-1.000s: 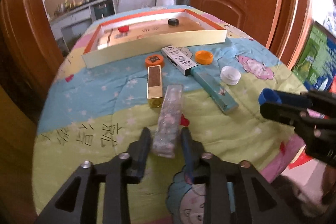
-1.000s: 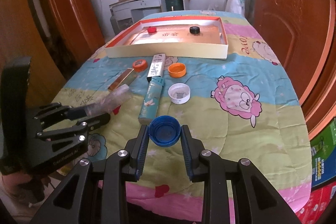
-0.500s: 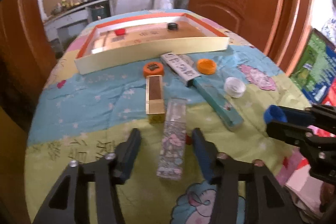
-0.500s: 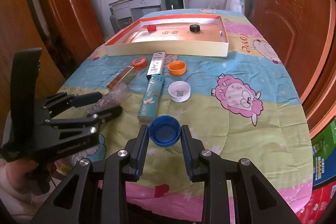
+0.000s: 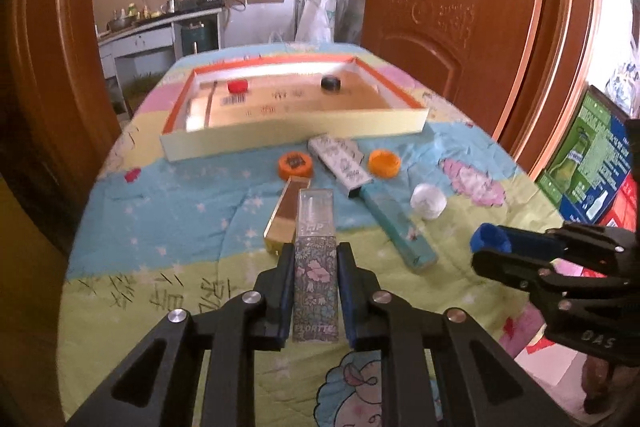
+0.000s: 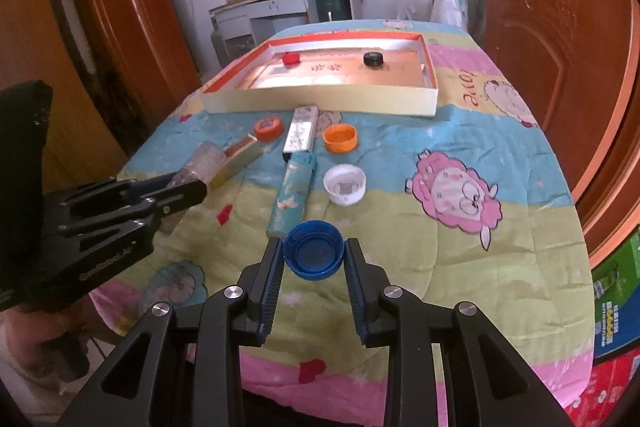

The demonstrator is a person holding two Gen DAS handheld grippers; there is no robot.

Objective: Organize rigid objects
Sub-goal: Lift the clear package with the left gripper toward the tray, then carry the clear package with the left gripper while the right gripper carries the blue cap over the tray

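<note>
My left gripper is shut on a clear flowered box and holds it lifted above the quilt; the box also shows in the right wrist view. My right gripper is shut on a blue bottle cap, seen at the right in the left wrist view. A shallow orange-rimmed cardboard tray at the far end holds a red cap and a black cap.
On the quilt lie a gold box, a teal box, a white patterned box, two orange caps and a white cap. Wooden doors stand on both sides.
My left gripper opened around the flowered box, then closed on it and lifted it. My right gripper kept hold of the blue cap.
</note>
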